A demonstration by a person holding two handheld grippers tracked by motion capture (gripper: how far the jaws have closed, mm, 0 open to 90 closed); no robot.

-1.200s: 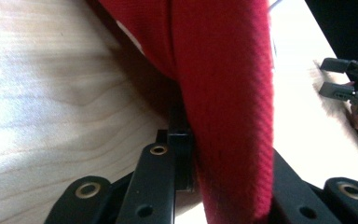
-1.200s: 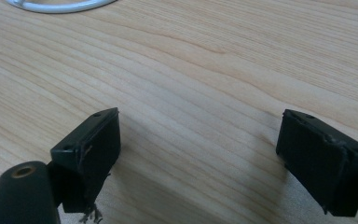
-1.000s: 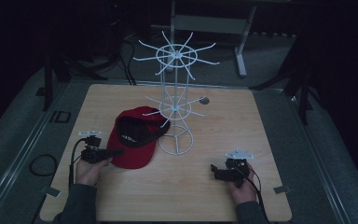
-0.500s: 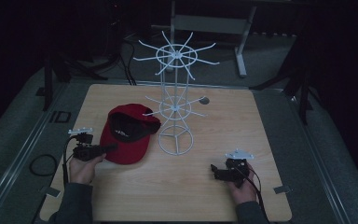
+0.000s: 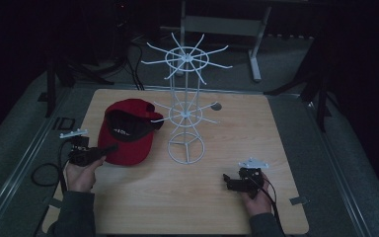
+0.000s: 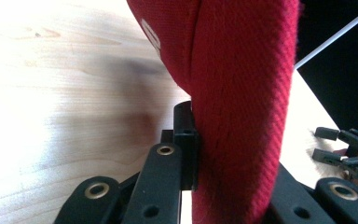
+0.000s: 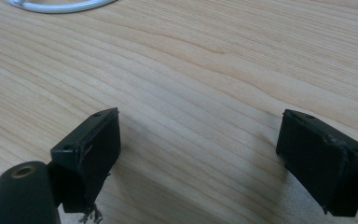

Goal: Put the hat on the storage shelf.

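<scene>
A red cap hangs tilted over the left part of the wooden table, its dark inside facing up. My left gripper is shut on the cap's near edge. In the left gripper view the red fabric is pinched between the black jaws. A white wire rack with hooked arms stands at the table's middle, just right of the cap. My right gripper rests low near the front right, open with nothing between its fingers.
The rack's round base ring lies on the table between the two grippers, and its edge shows ahead of the right gripper. A small dark disc lies behind the rack. A cable loops off the left edge.
My left gripper has moved left, away from the rack, carrying the cap with it; the cap now tilts up more. The right gripper has stayed where it was.
</scene>
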